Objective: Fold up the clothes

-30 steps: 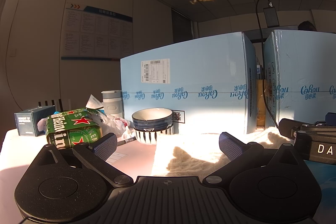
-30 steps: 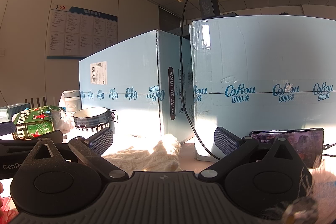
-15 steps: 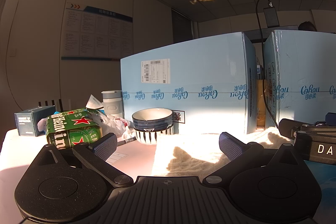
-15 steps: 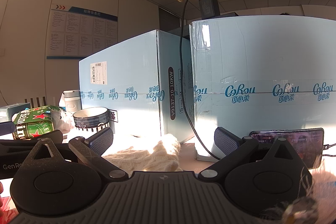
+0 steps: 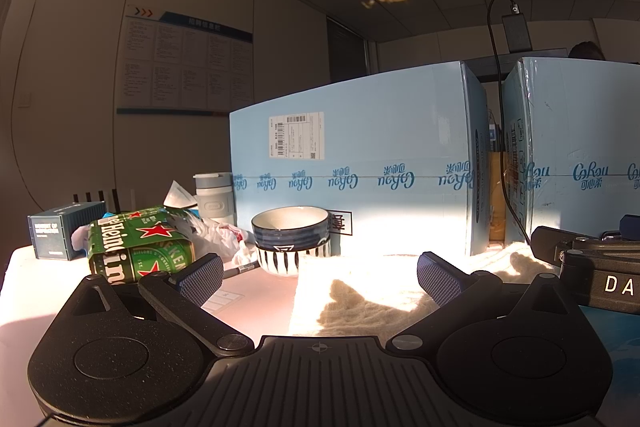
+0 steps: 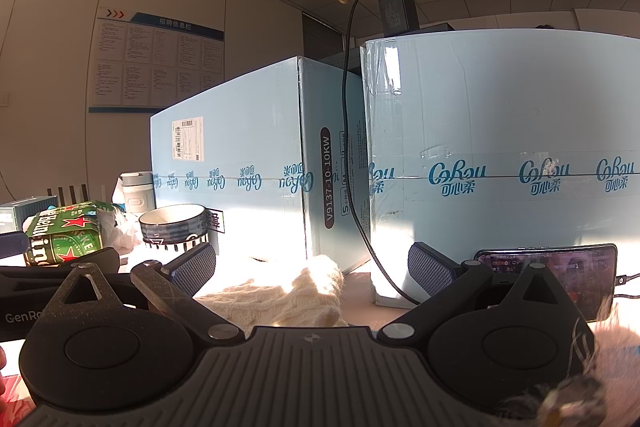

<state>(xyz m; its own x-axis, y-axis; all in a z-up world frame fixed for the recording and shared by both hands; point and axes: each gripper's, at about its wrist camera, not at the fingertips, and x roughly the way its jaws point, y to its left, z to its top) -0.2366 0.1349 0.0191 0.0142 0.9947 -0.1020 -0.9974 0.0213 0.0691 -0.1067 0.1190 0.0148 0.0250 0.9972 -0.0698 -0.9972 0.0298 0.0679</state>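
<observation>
A cream knitted garment lies spread on the pale table in strong sunlight, just beyond my left gripper, which stands open with nothing between its fingers. In the right wrist view the same knit lies bunched below and between the open fingers of my right gripper, also holding nothing. The right gripper's body shows at the right edge of the left wrist view; the left gripper's body sits at the left edge of the right wrist view.
Two large light-blue cartons stand close behind the knit. Stacked bowls, a green beer pack, a tumbler and a small box crowd the left. A phone on a black cable leans at right.
</observation>
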